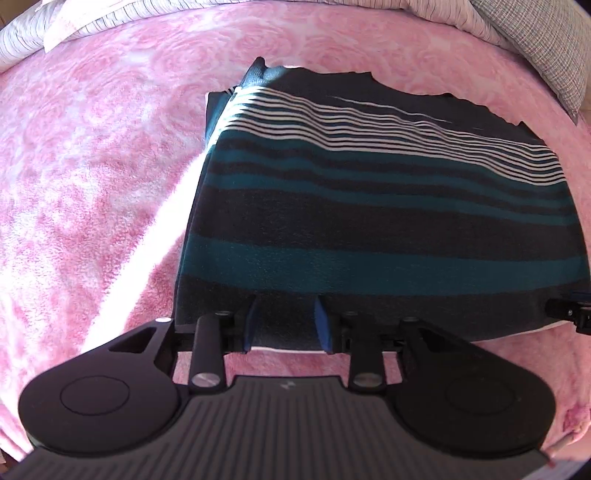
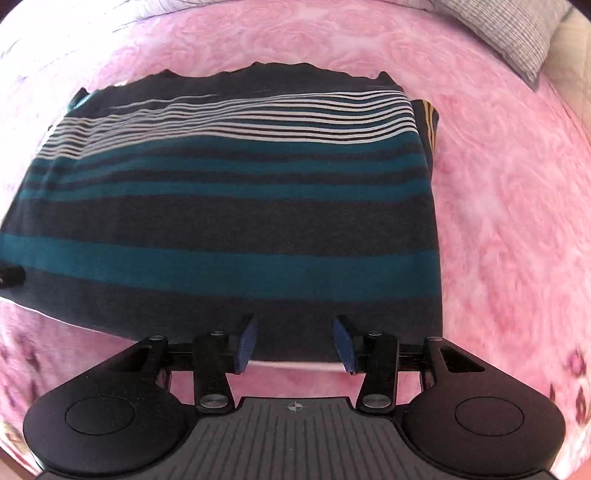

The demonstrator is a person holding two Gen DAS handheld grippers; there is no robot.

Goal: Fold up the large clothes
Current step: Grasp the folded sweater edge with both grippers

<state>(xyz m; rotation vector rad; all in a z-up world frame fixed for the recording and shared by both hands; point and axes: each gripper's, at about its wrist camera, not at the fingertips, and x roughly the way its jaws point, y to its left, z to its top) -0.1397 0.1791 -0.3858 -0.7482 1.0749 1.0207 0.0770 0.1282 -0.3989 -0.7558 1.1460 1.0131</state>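
A dark sweater (image 1: 369,206) with teal bands and thin white stripes lies folded flat on the pink blanket. My left gripper (image 1: 285,302) points down at its near hem, close to the left corner. The blue pads (image 1: 249,326) stand apart with flat cloth between them and do not pinch it. The right gripper's tip (image 1: 569,314) shows at the same hem's right end. In the right wrist view the sweater (image 2: 221,206) fills the middle. My right gripper (image 2: 294,319) hangs open over the near hem by the right corner. The left gripper's tip (image 2: 11,275) peeks in at the left edge.
A pink rose-patterned blanket (image 1: 92,166) covers the bed on every side of the sweater. Striped bedding (image 1: 44,33) lies at the far left and a grey checked pillow (image 1: 546,48) at the far right. A bright band of sunlight (image 1: 147,266) crosses the blanket left of the sweater.
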